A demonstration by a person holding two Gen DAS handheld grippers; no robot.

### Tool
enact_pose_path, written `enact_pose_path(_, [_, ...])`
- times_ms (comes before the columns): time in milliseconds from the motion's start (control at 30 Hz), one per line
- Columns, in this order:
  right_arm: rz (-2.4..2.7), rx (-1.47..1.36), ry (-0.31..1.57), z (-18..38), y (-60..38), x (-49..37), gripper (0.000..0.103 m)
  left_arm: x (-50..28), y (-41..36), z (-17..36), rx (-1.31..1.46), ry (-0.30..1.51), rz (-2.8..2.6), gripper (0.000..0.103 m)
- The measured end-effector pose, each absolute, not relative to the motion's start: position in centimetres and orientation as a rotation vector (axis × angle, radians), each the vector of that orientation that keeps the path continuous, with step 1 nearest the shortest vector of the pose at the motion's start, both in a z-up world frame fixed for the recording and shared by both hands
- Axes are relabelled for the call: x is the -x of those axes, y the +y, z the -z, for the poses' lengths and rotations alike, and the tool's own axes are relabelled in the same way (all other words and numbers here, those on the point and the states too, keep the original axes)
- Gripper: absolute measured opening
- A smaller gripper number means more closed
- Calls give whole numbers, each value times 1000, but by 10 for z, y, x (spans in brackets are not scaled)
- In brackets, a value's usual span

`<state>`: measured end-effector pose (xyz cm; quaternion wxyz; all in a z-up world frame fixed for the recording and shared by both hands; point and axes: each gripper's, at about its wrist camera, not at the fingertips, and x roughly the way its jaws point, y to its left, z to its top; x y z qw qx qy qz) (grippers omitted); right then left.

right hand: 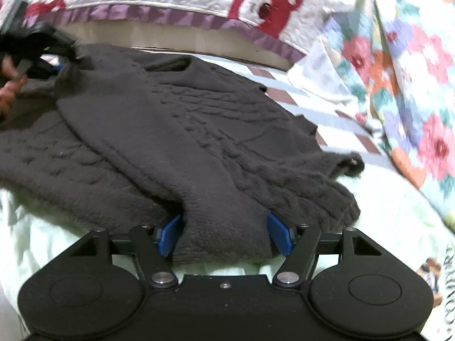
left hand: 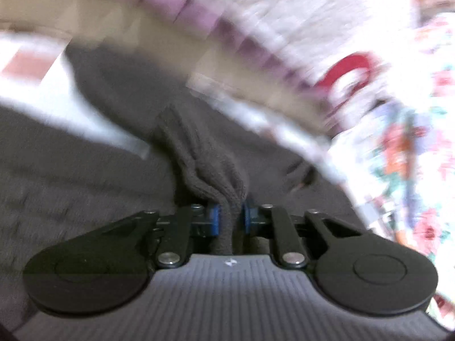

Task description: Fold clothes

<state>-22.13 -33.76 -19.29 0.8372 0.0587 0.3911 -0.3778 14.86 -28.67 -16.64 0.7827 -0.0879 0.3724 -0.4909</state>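
left claw (left hand: 229, 217) pinched tight on a bunched fold of the dark brown knit sweater (left hand: 204, 153), blue pads pressed into the cloth. right claw (right hand: 224, 234) spread wide, sweater hem lying loose between its blue pads, not squeezed. sweater spread on the pale bed sheet (right hand: 384, 213), below the bear-print quilt (right hand: 256, 2) and beside the floral blanket (right hand: 421, 91). no containers visible.

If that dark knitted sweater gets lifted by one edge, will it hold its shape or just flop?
Probably flop: the sweater already bunches into soft folds where the left gripper pinches it. Its thick cable knit suggests some weight, so it should sag. The fuzzy surface looks unlikely to slip.
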Motion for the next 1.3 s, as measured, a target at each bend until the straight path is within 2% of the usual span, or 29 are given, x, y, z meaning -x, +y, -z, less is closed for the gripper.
enact_pose_path(167, [804,-108,839,191,-333,221,71,-121,-267,107,131,566,1078,14])
enact_pose_path(267, [805,-82,851,190,-332,217,73,-117,-234,82,159,503,972,15])
enact_pose_path(367, [818,-80,857,192,-332,214,82,-117,-217,94,64,577,863,15])
enact_pose_path(500, [840,-141,857,195,-340,214,84,-133,-216,132,2,804,795,15])
enact_pose_path(533, [833,-136,859,193,-339,214,84,-135,-215,136,6,820,788,15])
enact_pose_path(633, [797,-80,867,184,-334,211,68,-132,-210,126,13,751,803,15])
enact_pose_path(733, [752,-13,929,181,-332,205,66,-133,-210,120,2,739,843,18])
enact_pose_path(833, [700,-156,907,182,-344,215,48,-139,-215,132,-91,833,854,18])
enact_pose_path(900, [655,-132,905,179,-344,216,44,-138,-217,135,-131,826,849,18])
enact_pose_path(1000, [591,-95,911,175,-346,218,44,-136,-220,137,-155,841,832,21])
enact_pose_path(1067, [573,-140,899,175,-350,222,44,-140,-215,140,-137,866,807,28])
enact_pose_path(1133, [558,-190,885,176,-354,226,46,-149,-210,145,-108,906,776,30])
enact_pose_path(1300, [466,-487,733,152,-375,230,53,-163,-200,161,-38,1025,795,29])
